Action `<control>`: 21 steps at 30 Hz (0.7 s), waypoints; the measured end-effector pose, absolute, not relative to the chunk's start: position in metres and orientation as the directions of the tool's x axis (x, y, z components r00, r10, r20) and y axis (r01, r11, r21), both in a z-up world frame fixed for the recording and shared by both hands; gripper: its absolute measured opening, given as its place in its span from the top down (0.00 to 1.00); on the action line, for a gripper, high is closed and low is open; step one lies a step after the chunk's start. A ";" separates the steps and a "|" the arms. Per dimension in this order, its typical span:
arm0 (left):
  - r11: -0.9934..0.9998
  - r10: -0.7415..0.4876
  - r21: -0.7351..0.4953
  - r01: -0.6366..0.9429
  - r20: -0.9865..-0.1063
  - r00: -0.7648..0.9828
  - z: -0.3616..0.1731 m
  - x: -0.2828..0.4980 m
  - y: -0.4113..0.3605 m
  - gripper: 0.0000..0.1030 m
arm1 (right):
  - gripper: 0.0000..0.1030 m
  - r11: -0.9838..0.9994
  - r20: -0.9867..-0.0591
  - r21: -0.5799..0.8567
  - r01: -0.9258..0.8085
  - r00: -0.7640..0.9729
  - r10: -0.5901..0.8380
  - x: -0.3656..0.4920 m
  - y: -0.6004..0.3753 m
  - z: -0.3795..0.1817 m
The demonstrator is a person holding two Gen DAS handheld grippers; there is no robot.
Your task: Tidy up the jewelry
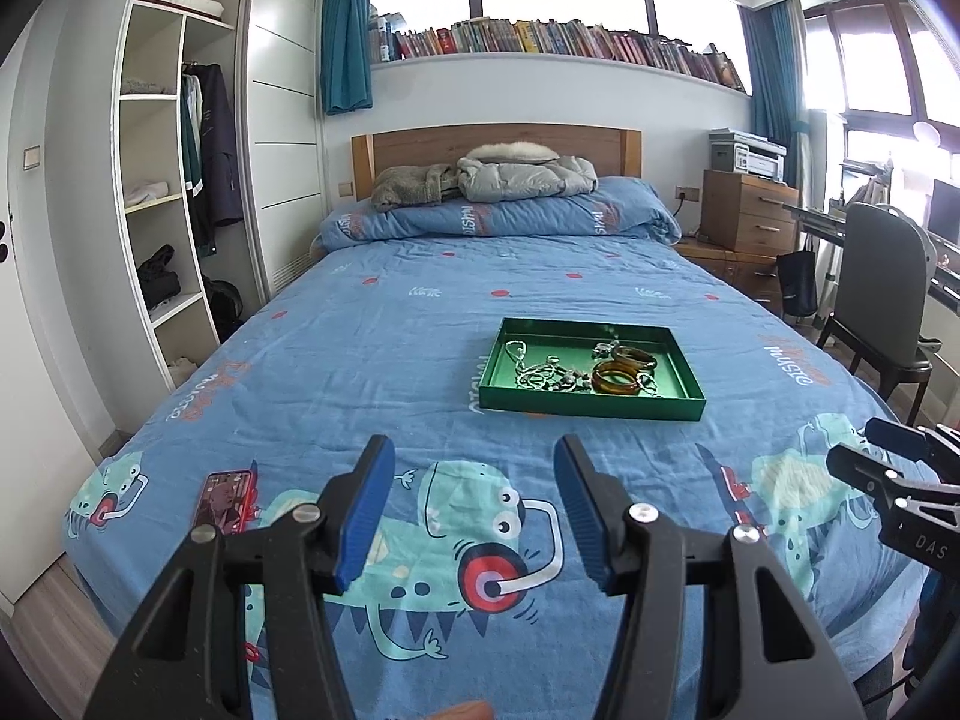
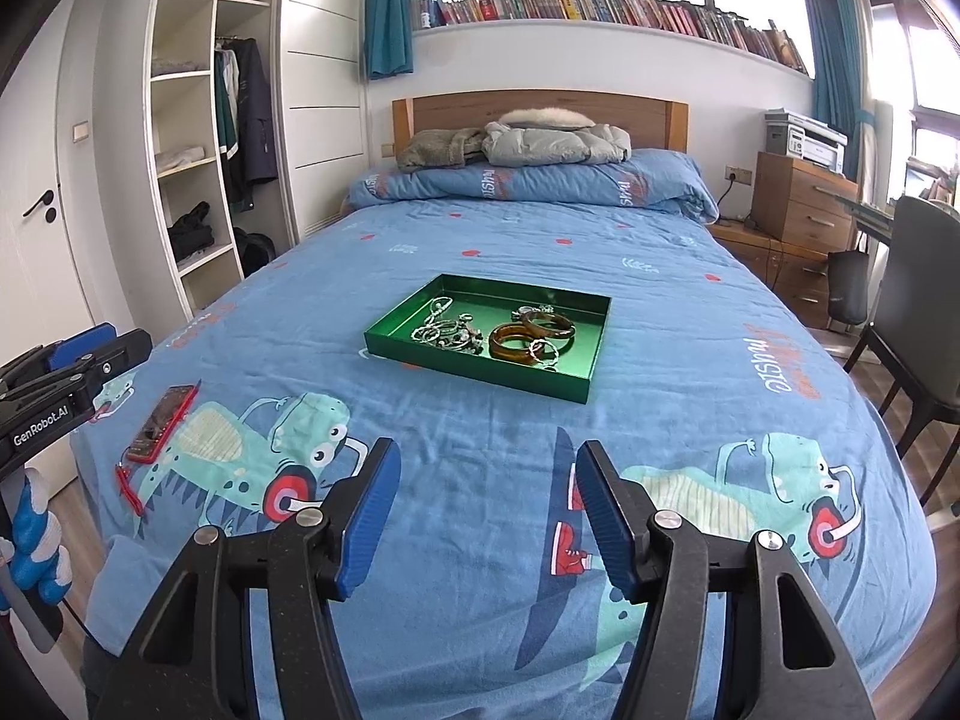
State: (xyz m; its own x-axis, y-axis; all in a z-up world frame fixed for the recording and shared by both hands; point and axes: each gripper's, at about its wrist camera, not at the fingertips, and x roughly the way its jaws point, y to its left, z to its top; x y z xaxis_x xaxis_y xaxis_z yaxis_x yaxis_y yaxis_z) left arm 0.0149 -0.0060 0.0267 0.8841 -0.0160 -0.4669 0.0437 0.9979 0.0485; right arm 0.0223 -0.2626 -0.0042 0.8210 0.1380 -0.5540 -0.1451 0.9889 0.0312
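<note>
Left wrist view
Left gripper: its blue fingers are spread wide and hold nothing. It hangs over the bed, well apart from the tray.
Green tray: it sits flat on the blue sheet, ahead and a bit to the right.
Jewelry: two amber bangles lie in the right part of the tray. A tangle of silver chains lies in the middle.
Phone: it lies on the bed, down to the left.

Right wrist view
Right gripper: its fingers are also spread wide, with nothing between them.
Green tray: ahead and a bit left, far from the fingers.
Bangles: they look hard, smooth and slippery. Pinching across one side of the ring should work best.
Chains: they look light, floppy and knotted. One may drag the others up, so a loose loop at the edge is the best place to grab.
</note>
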 end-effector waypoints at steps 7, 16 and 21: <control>0.996 -0.022 0.062 0.057 -0.464 0.885 0.023 0.009 -0.010 0.48 | 0.12 0.996 -0.524 0.016 -0.091 0.848 0.086 0.016 -0.272 -0.003; 0.996 -0.022 0.066 0.059 -0.462 0.887 0.023 0.008 -0.012 0.48 | 0.02 0.997 -0.523 0.019 -0.075 0.849 0.074 0.015 -0.278 -0.006; 0.996 -0.019 0.067 0.056 -0.461 0.887 0.022 0.008 -0.012 0.47 | 0.02 0.997 -0.523 0.013 -0.075 0.849 0.071 0.014 -0.277 -0.007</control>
